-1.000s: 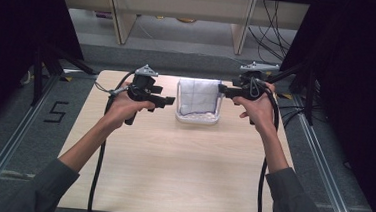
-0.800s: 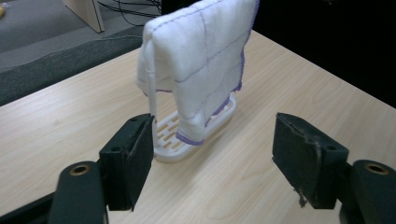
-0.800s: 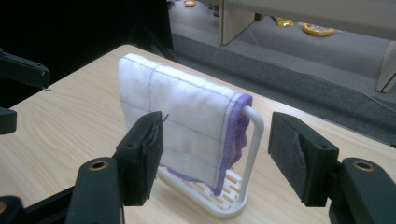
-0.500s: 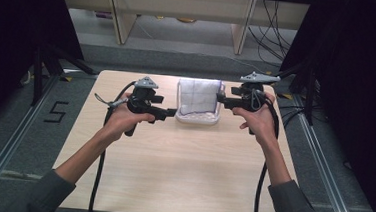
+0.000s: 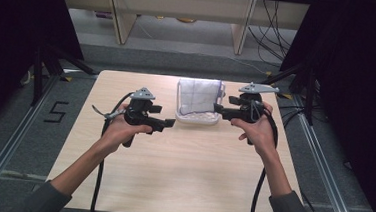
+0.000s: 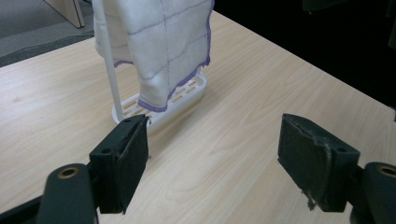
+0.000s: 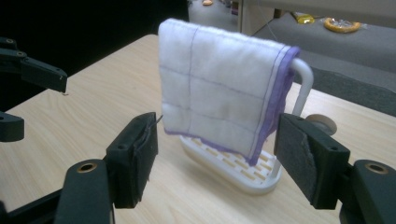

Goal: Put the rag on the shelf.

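both hand-held grippers flank the work in the high view: the left hand-held gripper [image 5: 167,124] sits just beside the near left corner of the white rack [image 5: 197,117], and the right hand-held gripper [image 5: 217,108] points in from the other side, close to the rack's right end; neither touches anything. the white cloth [image 5: 198,96] with purple edging hangs over the rack's rail, near the far middle of the wooden surface [image 5: 181,170]. this looks like the approach step before a grasp on the cloth, with nothing picked up yet. in the left gripper view, the left hand-held gripper [image 6: 212,154] has its jaws spread wide with bare surface between them; the cloth [image 6: 159,46] hangs ahead and to the left, its lower hem dipping toward the rack's slotted tray [image 6: 187,93], which holds nothing else that i can see. in the right gripper view, the right hand-held gripper [image 7: 217,154] also stands wide apart, and the cloth [image 7: 219,102] is framed between the jaws but farther off, draped over the white rail [image 7: 303,79]; the slotted tray [image 7: 233,170] under it is bare. a small round object [image 7: 322,123] lies on the surface behind. the next move likely calls for easing forward until the pads bracket a hanging edge, then closing without tipping the light rack.
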The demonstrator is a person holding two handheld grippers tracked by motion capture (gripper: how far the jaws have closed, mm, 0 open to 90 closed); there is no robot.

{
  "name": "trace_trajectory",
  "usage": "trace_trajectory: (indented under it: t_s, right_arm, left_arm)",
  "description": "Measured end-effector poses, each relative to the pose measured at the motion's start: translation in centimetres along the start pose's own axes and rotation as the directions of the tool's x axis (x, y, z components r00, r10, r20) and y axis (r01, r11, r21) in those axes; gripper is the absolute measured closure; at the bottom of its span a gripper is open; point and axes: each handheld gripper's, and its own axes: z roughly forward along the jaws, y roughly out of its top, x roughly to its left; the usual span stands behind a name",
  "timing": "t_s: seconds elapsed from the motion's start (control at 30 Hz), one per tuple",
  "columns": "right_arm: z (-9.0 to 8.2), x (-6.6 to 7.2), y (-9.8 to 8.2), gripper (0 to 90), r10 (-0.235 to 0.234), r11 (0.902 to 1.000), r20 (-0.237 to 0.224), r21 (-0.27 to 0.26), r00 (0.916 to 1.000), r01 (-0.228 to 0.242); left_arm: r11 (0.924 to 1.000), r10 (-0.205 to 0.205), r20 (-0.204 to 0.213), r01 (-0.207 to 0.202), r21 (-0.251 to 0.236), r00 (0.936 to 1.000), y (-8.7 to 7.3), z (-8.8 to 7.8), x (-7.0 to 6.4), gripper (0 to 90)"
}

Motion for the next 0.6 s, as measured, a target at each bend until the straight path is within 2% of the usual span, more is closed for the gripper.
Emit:
trace_trajectory:
  t_s: [0.13,0.2,0.23,0.27,0.33,0.37,0.5,0.53,0.6]
  right_arm:
    - [-0.1,0.3,-0.8,29.6,0.003,0.9999,-0.013,0.013,0.9999,-0.003]
    - [-0.2,0.6,-1.2,29.5,0.02,0.9998,-0.013,0.007,0.9997,-0.02]
    - [-0.1,0.5,-1.4,29.4,-0.002,1.0,-0.012,0.001,0.9999,0.002]
    - [-0.2,0.7,-1.6,29.4,0.011,0.9999,-0.02,0.012,0.9998,-0.01]
    - [-0.2,0.8,-1.9,29.0,-0.009,0.9999,-0.023,0.007,0.9997,0.009]
    - [-0.3,1.1,-2.1,29.0,0.006,0.9999,-0.023,0.011,0.9997,-0.006]
    - [-0.3,1.6,-3.0,28.3,-0.007,0.9996,-0.042,0.028,0.9991,0.008]
    - [-0.3,1.8,-3.3,28.1,-0.017,0.9994,-0.028,0.031,0.9995,0.018]
    - [-0.4,2.1,-3.8,28.0,-0.004,0.9991,-0.046,0.041,0.9989,0.006]
  left_arm:
    - [1.0,-0.008,0.01,0.008,0.002,0.9999,-0.9,-0.1,-0.1,24.0]
    - [0.9999,-0.012,0.01,0.012,0.003,0.9999,-1.3,-0.2,-0.2,23.9]
    - [0.9999,-0.011,0.016,0.011,0.002,0.9998,-1.4,-0.2,-0.2,23.6]
    - [0.9999,-0.012,0.016,0.012,0.003,0.9998,-1.7,-0.2,-0.3,23.2]
    - [0.9999,-0.012,0.025,0.012,0.005,0.9996,-2.1,-0.3,-0.4,22.0]
    - [0.9999,-0.01,0.029,0.01,0.008,0.9995,-2.3,-0.3,-0.5,21.7]
    - [0.9997,0.002,0.036,-0.002,0.025,0.9994,-3.2,-0.3,-0.7,20.7]
    - [0.9997,0.003,0.038,-0.004,0.024,0.9993,-3.5,-0.3,-0.8,20.4]
    - [0.9996,0.003,0.039,-0.005,0.028,0.9992,-4.0,-0.4,-1.0,20.3]
